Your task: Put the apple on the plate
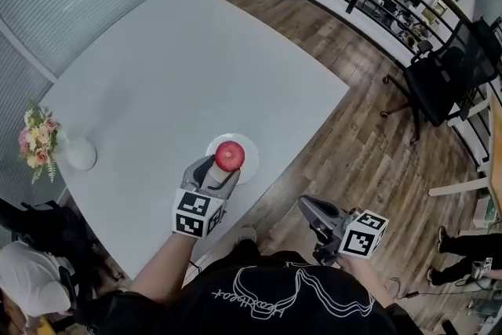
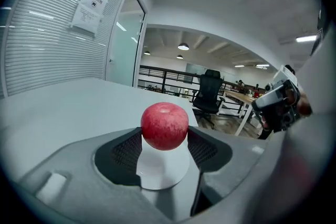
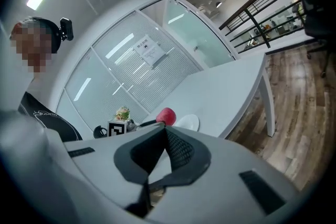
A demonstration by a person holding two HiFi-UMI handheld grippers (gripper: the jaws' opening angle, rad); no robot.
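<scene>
Left gripper (image 1: 220, 172) gripping apple (image 1: 229, 155), above plate (image 1: 251, 162)

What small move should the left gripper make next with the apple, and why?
Probably lower the left gripper a little, until the apple rests on the plate. Its jaws grip the apple directly over the white plate, and in the right gripper view the apple seems to hang slightly above it, so opening now might let it drop and roll.

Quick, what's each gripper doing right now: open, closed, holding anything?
Left gripper: fingers closed on the apple.
Right gripper: fingers closed, nothing between them.
</scene>
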